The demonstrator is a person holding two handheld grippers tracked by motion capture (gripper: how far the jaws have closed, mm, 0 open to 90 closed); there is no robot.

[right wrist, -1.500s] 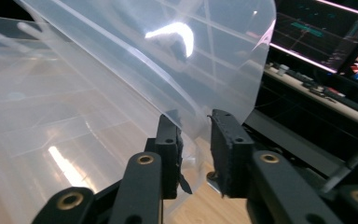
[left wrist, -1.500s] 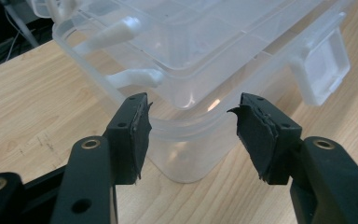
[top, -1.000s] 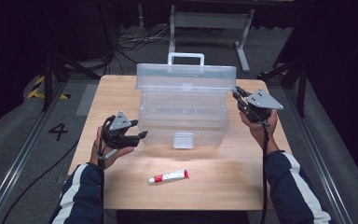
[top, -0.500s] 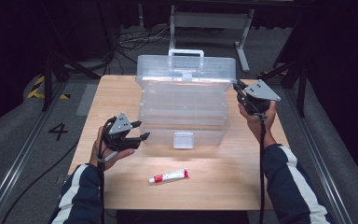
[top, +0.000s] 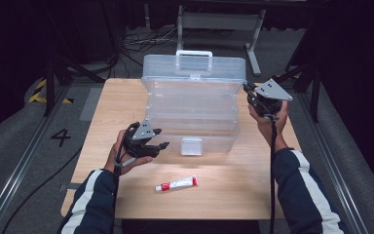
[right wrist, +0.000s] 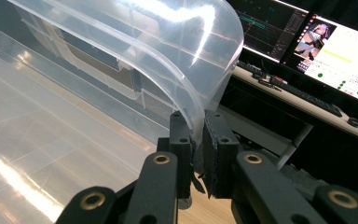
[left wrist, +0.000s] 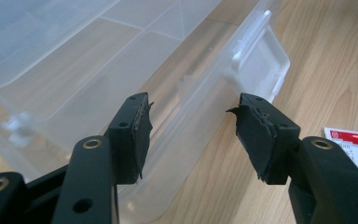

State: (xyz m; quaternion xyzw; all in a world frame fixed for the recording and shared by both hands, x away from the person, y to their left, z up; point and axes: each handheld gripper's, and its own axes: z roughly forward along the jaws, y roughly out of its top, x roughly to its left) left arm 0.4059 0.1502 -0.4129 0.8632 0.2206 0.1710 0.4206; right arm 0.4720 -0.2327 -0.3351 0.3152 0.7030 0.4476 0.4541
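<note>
Nearest the person, toward six o'clock on the wooden table, a small red-and-white tube lies on its side, well apart from both hands; its red end also peeks in at the right edge of the left gripper view. At about eight o'clock the left gripper is held just off the front left corner of the clear plastic box, its jaws pointing toward three o'clock. In the left gripper view, the left gripper has its two black pads standing apart with nothing pinched between them; the box's low front wall and its white front latch lie just beyond the tips, near but not touched. That latch hangs at the middle of the box's front edge, between the tube and the box's open compartments. The box sits at the centre of the table, its divided tray open to the camera. At two o'clock the right gripper is raised at the box's right rear corner, clamped on the edge of the lid, which stands lifted and tilted back with its white handle toward twelve o'clock. In the right gripper view, the right gripper has its jaws pressed together on the curved corner of the clear lid, the thin plastic sandwiched between the pads. Farther off in that view, lit monitors and a keyboard sit on a desk.
</note>
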